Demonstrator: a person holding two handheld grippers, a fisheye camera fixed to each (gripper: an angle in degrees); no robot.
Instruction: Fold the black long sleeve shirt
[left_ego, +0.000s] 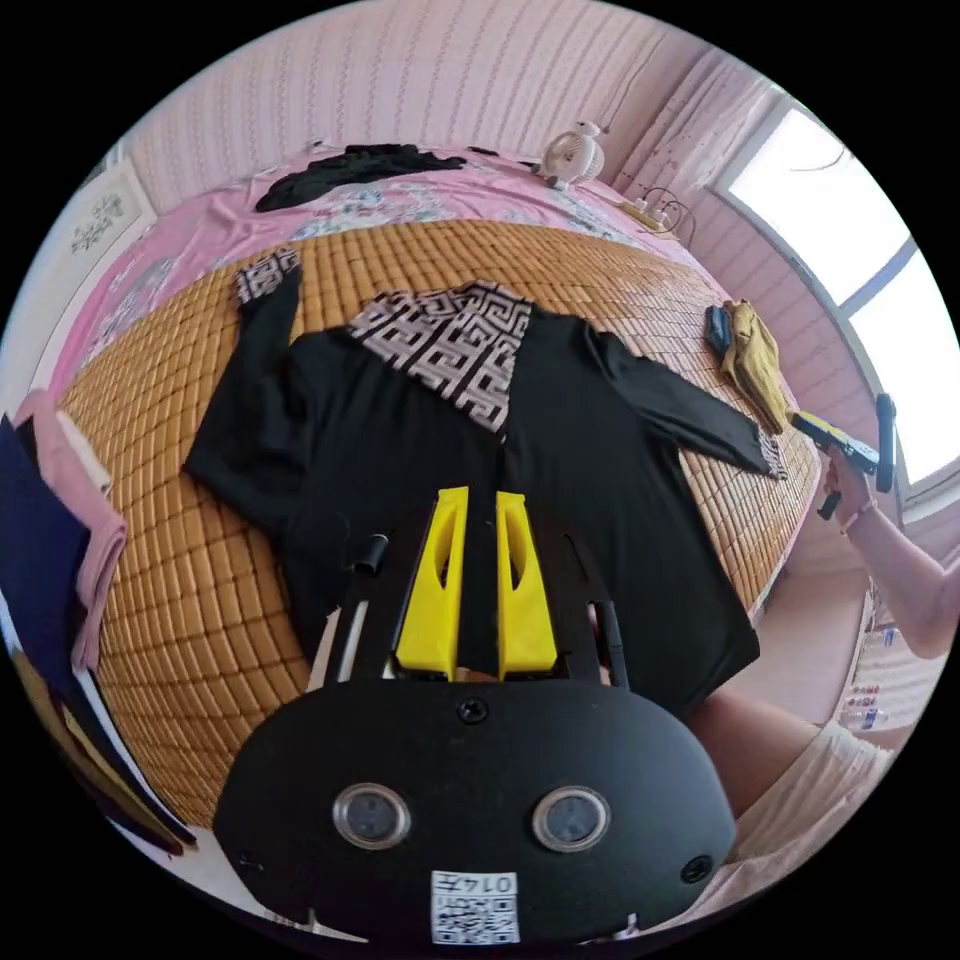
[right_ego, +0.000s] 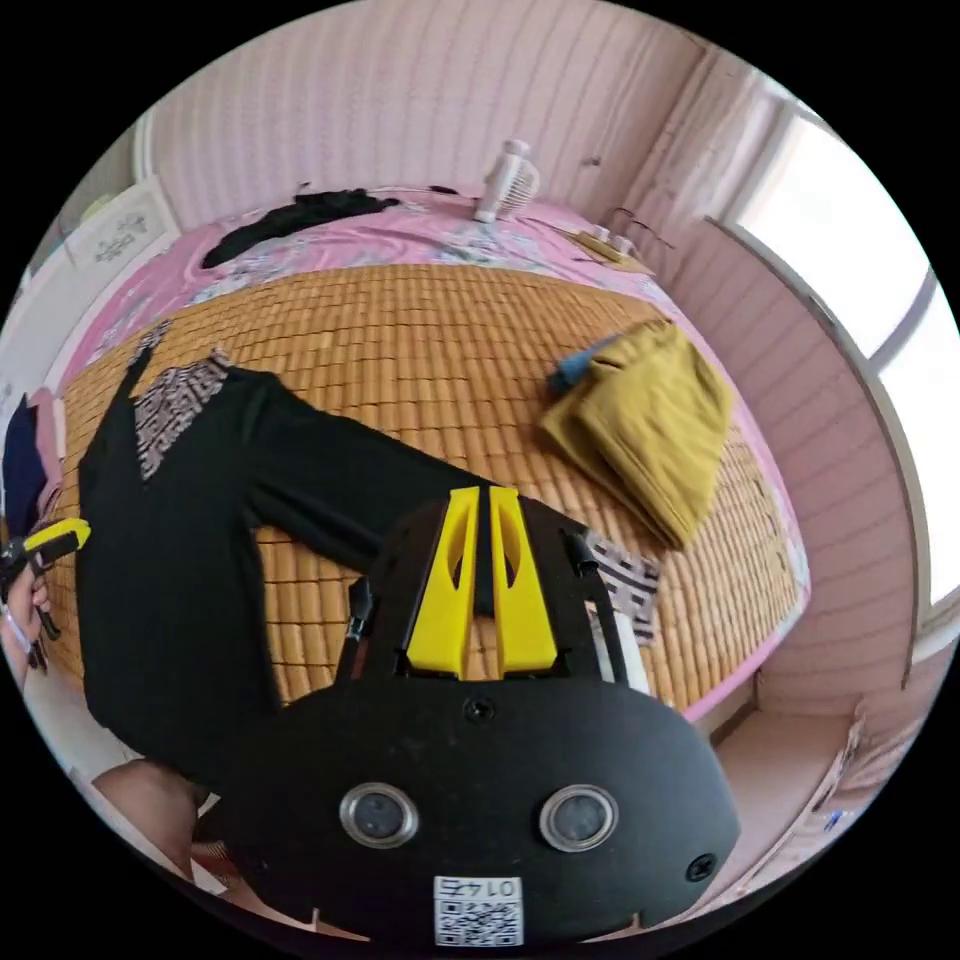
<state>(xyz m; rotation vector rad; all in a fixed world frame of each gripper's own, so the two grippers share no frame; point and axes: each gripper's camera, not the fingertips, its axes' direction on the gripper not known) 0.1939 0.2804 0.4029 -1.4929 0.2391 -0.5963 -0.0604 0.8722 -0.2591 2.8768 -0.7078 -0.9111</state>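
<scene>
The black long sleeve shirt (left_ego: 560, 470) lay spread flat on the bed's bamboo mat (left_ego: 200, 590), sleeves out. Both tongs, left (left_ego: 478, 580) and right (right_ego: 482, 580), hovered nearly closed, gripping nothing.

Bamboo mat (left_ego: 200, 600) bears black shirt (left_ego: 560, 440), mustard garment (right_ego: 650, 430).

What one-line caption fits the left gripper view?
Left gripper, jaws nearly closed, over a black long sleeve shirt spread flat on a bamboo mat.
</scene>
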